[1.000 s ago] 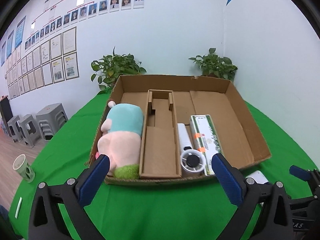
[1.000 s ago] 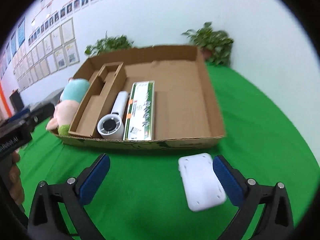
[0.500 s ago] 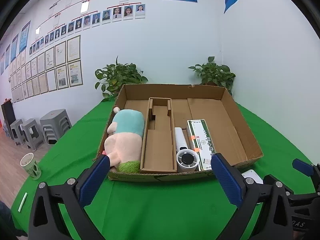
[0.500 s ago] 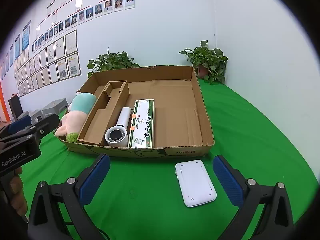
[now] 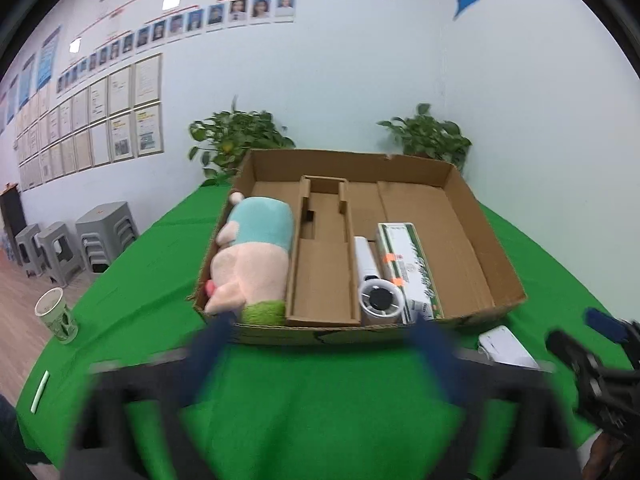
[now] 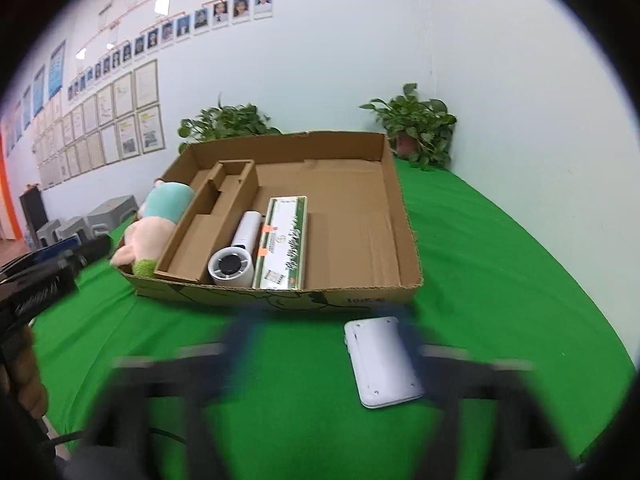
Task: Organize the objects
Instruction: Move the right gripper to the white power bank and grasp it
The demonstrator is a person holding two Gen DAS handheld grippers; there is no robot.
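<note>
Pale blue walls [image 5: 360, 80] with framed papers [image 5: 120, 120] at left; grey plastic stools [image 5: 104, 236] on the wooden floor [image 5: 20, 312]; two leafy potted plants [image 5: 428, 136] far.

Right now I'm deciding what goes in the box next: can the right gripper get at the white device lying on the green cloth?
Probably yes: the white device lies flat outside the cardboard box, just ahead of the open right gripper, nothing between.

1. Both the left gripper [image 5: 320, 344] and the right gripper [image 6: 324, 344] are smeared by motion blur, so their fingers have no sharp outline.
2. The print on the green box [image 6: 285, 248] is too small to read.
3. The white pad [image 5: 506, 346] is partly hidden in the left view.
</note>
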